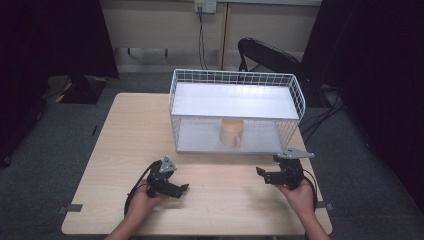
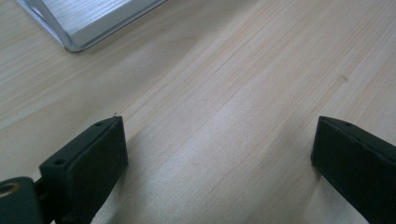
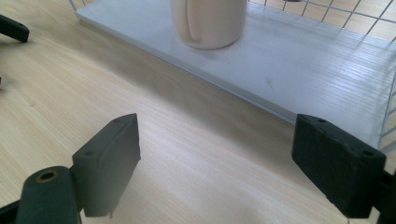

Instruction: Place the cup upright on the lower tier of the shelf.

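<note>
Two grippers rest low over the table with nothing between their jaws: the left gripper and the right gripper both stand wide apart, tips turned inward toward each other. Beyond them the mug stands upright on the lower shelf of the wire rack, ahead of both and a little nearer the right gripper, whose own view has it up and left of the jaws with its handle facing the camera. Each hand holds its tool from behind, forearms entering from the near edge, so I judge a forward reach by the right the shorter way in.
</note>
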The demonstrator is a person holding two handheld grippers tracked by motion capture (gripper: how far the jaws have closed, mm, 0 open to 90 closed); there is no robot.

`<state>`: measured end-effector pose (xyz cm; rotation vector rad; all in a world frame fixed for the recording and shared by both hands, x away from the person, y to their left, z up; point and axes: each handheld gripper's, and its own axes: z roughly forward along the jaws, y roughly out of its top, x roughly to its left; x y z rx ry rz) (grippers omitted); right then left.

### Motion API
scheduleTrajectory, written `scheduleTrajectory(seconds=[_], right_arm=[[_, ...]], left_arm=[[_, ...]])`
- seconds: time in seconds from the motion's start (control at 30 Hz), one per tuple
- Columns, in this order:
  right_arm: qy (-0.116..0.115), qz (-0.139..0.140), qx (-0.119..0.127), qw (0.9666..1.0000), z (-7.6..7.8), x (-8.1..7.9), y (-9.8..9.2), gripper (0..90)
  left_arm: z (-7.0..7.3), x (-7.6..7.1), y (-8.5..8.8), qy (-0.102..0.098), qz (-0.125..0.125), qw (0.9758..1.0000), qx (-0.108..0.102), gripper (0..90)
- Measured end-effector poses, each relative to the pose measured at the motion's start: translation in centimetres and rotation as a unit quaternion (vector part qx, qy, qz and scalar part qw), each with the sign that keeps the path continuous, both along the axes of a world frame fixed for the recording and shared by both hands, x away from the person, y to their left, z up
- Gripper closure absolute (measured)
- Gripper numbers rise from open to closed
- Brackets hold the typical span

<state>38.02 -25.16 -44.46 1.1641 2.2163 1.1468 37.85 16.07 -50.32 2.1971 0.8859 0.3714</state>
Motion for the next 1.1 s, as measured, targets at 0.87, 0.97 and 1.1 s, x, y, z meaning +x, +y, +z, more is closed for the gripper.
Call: scheduleTrajectory(seconds=[0.87, 0.97, 1.1], right_arm=[[0.009, 0.001, -0.022, 0.9997, -1.2, -1.1, -2.1, 15.0], [0.012, 0.001, -0.025, 0.9996, -1.4, -1.2, -2.3, 14.9], [0.012, 0.003, -0.03, 0.9995, -1.7, -1.5, -2.6, 14.9]], left_arm=[[0.0, 0.0, 0.0, -0.001, 0.002, 1.0, 0.0, 3.2], [0.0, 0.0, 0.0, 0.0, 0.002, 1.0, 0.0, 3.2], [0.0, 0.0, 0.0, 0.0, 0.002, 1.0, 0.0, 3.2]])
